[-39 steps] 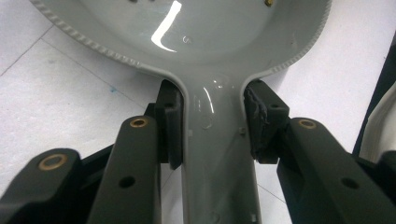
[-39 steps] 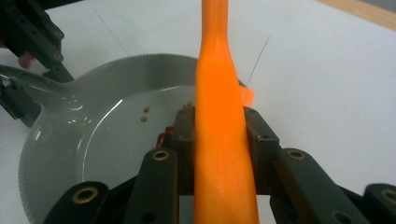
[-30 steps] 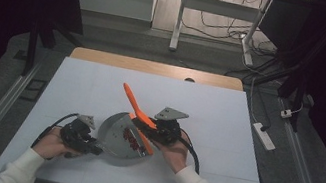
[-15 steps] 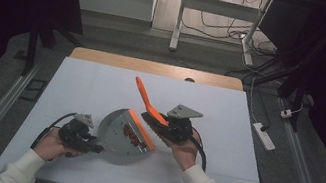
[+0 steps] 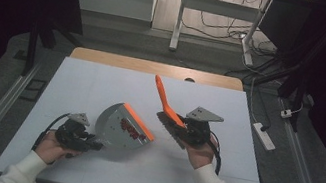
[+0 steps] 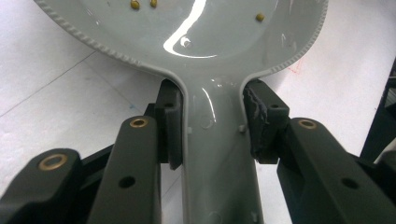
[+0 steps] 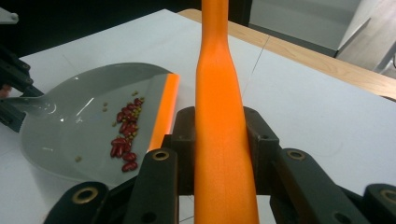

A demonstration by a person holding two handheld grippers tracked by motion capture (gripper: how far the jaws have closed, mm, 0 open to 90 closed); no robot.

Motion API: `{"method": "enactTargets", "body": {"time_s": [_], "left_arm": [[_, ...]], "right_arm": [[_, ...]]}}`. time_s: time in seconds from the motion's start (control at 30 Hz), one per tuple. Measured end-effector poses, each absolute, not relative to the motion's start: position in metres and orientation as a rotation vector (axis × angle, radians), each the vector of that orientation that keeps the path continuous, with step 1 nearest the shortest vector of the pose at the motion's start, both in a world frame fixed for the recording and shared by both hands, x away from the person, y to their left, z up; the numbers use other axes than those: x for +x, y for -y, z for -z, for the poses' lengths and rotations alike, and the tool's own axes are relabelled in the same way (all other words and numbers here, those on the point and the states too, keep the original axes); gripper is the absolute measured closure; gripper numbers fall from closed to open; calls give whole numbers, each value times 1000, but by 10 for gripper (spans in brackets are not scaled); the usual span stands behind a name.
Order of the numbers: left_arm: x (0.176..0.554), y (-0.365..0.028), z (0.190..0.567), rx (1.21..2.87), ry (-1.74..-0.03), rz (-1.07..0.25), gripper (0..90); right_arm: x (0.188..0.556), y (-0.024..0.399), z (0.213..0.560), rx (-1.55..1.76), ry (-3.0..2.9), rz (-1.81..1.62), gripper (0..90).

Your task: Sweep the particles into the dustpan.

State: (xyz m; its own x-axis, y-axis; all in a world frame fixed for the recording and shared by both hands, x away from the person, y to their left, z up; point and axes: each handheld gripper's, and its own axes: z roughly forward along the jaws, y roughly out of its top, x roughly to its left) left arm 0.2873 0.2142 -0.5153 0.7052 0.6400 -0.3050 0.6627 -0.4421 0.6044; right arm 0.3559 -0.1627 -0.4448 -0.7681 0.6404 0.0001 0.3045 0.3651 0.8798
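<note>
I have the left claw (image 5: 91, 144) clamped on the grey handle of the dustpan (image 5: 122, 126), pads pressing both sides of the handle neck as the left gripper view shows, and the right claw (image 5: 184, 126) clamped on the orange handle of the brush (image 5: 165, 103), which sticks up and away from me over the white surface (image 5: 101, 85). The pan rests near the middle of the surface, its orange lip (image 7: 164, 110) pointing toward the brush, with the brush lifted clear just to the right of it and not touching it. I judge the sweeping is done and the step in hand is carrying the load off; to do that well I should keep the pan level or tipped slightly back toward its handle so nothing rolls over the lip, hold the brush apart from the pan, and lift slowly without loosening either grip. The pan is glossy grey plastic with a ribbed rim, shallow and rounded at the back. A small cluster of dark red beans (image 7: 124, 135) lies just behind the lip, with a few tiny yellowish grains (image 6: 135, 4) scattered further back. The brush has dark bristles under a bright orange back.
</note>
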Motion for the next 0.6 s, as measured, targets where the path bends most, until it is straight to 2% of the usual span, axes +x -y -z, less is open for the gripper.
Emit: {"method": "enactTargets", "body": {"time_s": [0.6], "left_arm": [[275,-216,513,2080,-1091,-21,620]], "right_arm": [[346,203,450,914,-2275,-1345,700]]}}
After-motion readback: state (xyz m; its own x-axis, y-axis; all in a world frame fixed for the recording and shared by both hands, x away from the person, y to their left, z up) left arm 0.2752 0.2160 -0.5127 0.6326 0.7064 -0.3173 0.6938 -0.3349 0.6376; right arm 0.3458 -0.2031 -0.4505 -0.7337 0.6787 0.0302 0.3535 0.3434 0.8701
